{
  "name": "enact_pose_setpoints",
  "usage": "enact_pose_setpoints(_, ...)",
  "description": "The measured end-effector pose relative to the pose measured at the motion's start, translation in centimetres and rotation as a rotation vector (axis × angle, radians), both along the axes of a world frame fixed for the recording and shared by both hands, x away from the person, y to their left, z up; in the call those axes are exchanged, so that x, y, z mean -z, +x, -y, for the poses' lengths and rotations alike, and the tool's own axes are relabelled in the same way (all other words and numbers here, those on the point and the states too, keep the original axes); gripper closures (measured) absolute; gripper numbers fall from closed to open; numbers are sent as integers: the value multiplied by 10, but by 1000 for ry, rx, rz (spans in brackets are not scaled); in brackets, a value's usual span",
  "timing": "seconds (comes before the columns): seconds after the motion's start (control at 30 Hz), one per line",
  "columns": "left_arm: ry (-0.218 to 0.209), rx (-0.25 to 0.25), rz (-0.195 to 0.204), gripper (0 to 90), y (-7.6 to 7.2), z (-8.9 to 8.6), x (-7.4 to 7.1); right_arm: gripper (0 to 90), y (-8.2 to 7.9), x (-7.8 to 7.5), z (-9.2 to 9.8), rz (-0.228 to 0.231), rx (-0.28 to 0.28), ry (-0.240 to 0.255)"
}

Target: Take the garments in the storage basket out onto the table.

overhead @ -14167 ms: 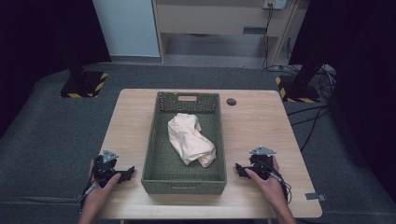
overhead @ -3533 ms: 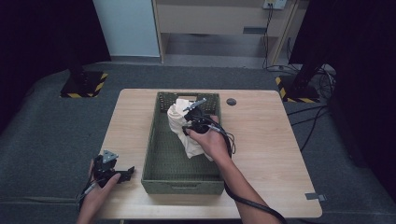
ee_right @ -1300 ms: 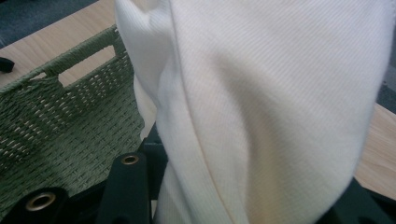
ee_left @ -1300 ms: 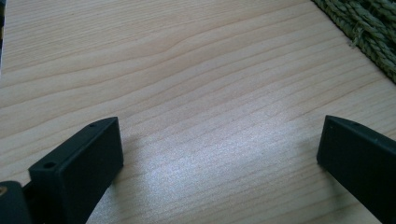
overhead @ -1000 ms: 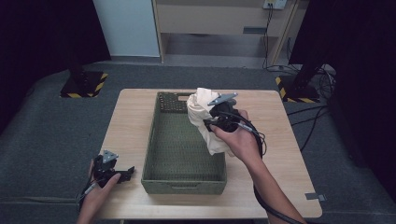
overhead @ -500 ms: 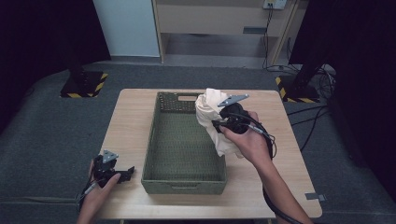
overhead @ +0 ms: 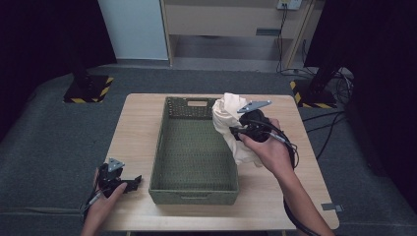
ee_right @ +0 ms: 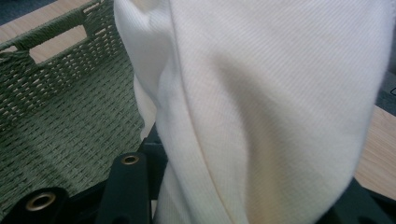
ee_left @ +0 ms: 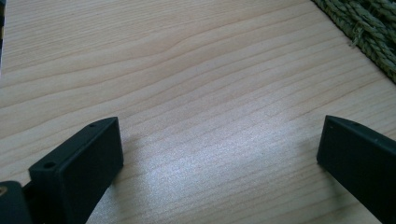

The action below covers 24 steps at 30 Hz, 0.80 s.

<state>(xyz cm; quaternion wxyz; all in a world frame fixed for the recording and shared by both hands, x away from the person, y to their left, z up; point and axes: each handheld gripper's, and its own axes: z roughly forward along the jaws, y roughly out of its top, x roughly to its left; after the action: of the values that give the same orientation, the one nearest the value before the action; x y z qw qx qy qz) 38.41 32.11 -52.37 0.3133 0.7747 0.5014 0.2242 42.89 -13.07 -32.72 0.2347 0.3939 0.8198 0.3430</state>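
Observation:
A cream-white cloth hangs in the air over the right rim of the green woven basket, bunched and drooping. My right gripper is shut on the cloth; in the right gripper view the cloth drapes over the jaws and hides their tips. The basket's far wall with its handle slot lies behind it. My left gripper rests on the table near the basket's front left corner, open, its black fingers wide apart over bare wood with nothing between them.
The light wooden table has bare strips on both sides of the basket. A corner of the basket's weave lies just ahead of the left gripper. Dark stands with yellow-black bases sit on the grey floor beyond the table.
My right hand has carried the cloth up out of the basket and to the right, now over its right rim. The left gripper has not moved.

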Motion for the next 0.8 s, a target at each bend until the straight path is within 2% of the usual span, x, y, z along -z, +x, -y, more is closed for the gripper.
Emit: enact_pose_setpoints(0.8, 0, 0, 0, 0, 0, 0, 0, 537, -2, 11, 32, -16, 44, 11)
